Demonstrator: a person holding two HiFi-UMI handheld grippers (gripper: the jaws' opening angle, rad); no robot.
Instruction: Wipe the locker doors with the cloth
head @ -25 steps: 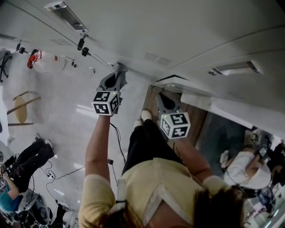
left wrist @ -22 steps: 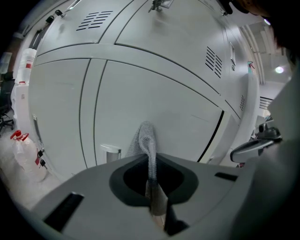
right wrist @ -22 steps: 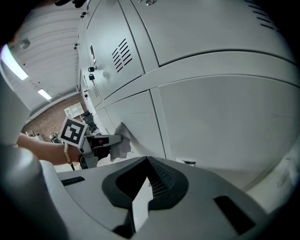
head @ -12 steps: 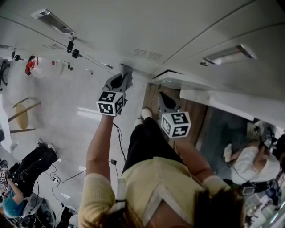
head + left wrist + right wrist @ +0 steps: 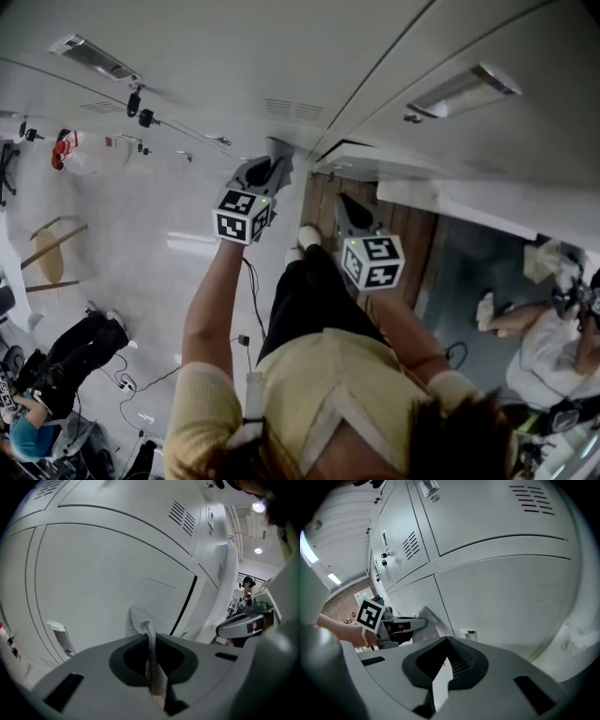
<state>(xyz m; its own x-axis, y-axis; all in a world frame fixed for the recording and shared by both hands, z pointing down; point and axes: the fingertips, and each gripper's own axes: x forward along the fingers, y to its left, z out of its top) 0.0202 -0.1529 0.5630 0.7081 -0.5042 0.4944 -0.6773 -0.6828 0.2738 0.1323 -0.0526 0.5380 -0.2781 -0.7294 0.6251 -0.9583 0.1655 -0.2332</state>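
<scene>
A small grey cloth (image 5: 142,627) is pinched in my left gripper (image 5: 152,667), which is shut on it and holds it up against a pale grey locker door (image 5: 103,569). In the head view the left gripper (image 5: 275,161) reaches forward to the lockers (image 5: 281,56), its marker cube just behind it. From the right gripper view the cloth (image 5: 429,617) touches the door's lower edge. My right gripper (image 5: 343,204) hangs lower and to the right, a little off the doors. Its jaws (image 5: 443,677) stand slightly apart with nothing between them.
The doors carry metal handles (image 5: 61,637) and vent slots (image 5: 183,517). A brown wooden panel (image 5: 412,239) shows beneath a white ledge on the right. People sit on the floor at the left (image 5: 56,366) and right (image 5: 553,328). A cable (image 5: 251,291) lies on the floor.
My left gripper has slid to the right along the locker door with the cloth. The right gripper has barely moved.
</scene>
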